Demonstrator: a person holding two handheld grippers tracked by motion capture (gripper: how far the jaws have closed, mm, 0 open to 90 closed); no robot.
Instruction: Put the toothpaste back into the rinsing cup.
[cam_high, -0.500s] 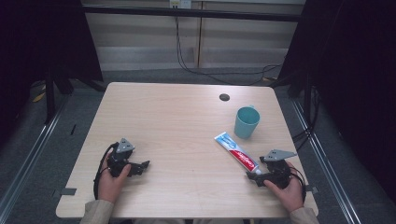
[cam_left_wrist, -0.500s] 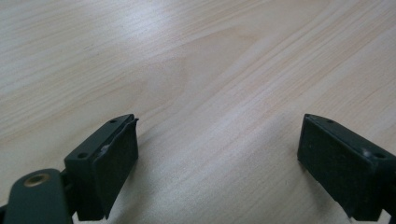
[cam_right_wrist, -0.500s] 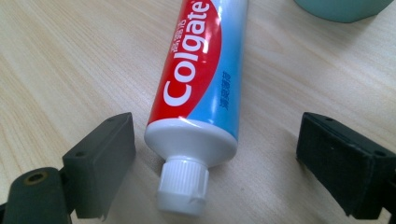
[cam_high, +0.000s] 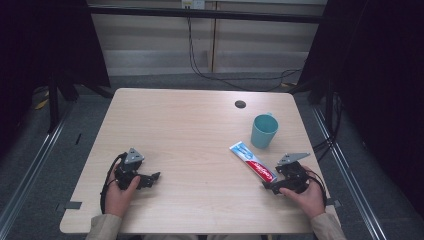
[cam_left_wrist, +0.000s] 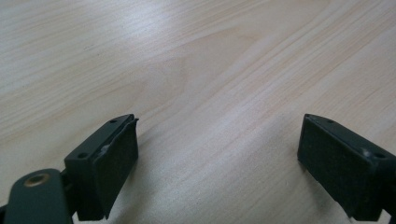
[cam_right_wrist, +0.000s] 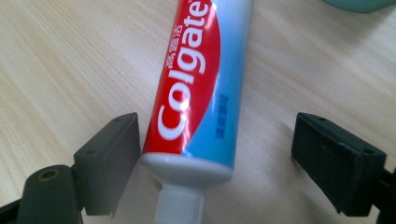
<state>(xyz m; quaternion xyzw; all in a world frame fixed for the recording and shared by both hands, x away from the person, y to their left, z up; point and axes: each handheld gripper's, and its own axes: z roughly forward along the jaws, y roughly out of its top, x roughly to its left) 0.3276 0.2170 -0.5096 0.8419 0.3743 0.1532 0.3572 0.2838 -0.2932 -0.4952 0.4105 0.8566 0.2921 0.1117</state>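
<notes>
Toothpaste tube (cam_right_wrist: 198, 88), red, white and blue soft plastic with a white ribbed cap, lying flat on pale wooden table (cam_high: 195, 130) between the wide-open jaws of right gripper (cam_high: 270, 185), nearer one jaw, untouched by the other. Half a second back, much the same: right gripper already at the cap end, tube unmoved. Lettered "Colgate" in white on red, with small Chinese characters alongside. Long axis running straight away from the gripper, cap nearest it, flat end toward teal plastic cup (cam_high: 264, 130). Left gripper (cam_high: 152, 178) well apart, jaws wide, holding nothing.
</notes>
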